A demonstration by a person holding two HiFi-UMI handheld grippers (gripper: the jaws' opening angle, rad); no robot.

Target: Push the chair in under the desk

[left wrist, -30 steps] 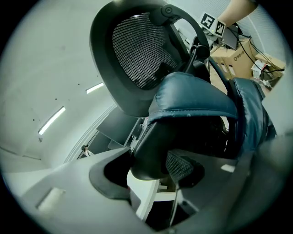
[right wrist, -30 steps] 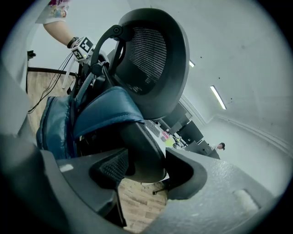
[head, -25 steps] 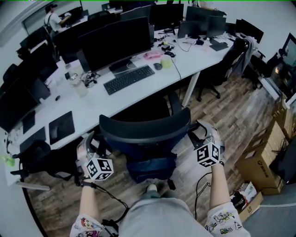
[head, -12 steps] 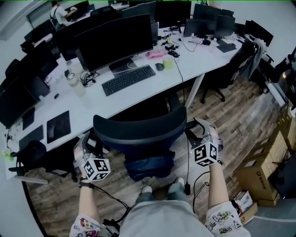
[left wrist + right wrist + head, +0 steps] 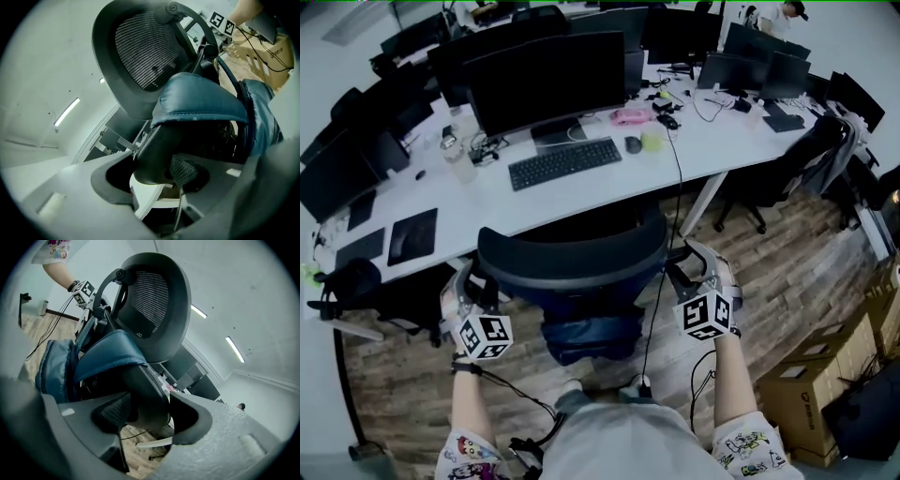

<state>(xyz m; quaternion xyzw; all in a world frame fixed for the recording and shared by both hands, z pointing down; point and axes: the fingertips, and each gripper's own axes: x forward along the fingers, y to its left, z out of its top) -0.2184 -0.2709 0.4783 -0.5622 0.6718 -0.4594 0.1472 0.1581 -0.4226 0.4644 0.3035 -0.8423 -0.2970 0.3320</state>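
Observation:
The black office chair (image 5: 572, 258) stands with its curved backrest towards me, close to the edge of the white desk (image 5: 487, 202). A dark blue cushion (image 5: 591, 333) lies on its seat. My left gripper (image 5: 480, 277) is shut on the chair's left armrest (image 5: 157, 150), and my right gripper (image 5: 682, 265) is shut on the right armrest (image 5: 145, 392). In the left gripper view the mesh backrest (image 5: 145, 51) rises above the blue cushion (image 5: 201, 98). The right gripper view shows the same backrest (image 5: 154, 301) and cushion (image 5: 103, 352) from the other side.
On the desk are a keyboard (image 5: 564, 162), a large monitor (image 5: 548, 80) and a dark tablet (image 5: 412, 234). A desk leg (image 5: 698, 202) slants down right of the chair. Another chair (image 5: 787, 178) stands further right, cardboard boxes (image 5: 806, 403) at the lower right. A cable (image 5: 661, 281) hangs past the chair.
The chair has rolled forward towards the desk with both grippers still on its armrests. My view has moved forward and a little to the right with it.

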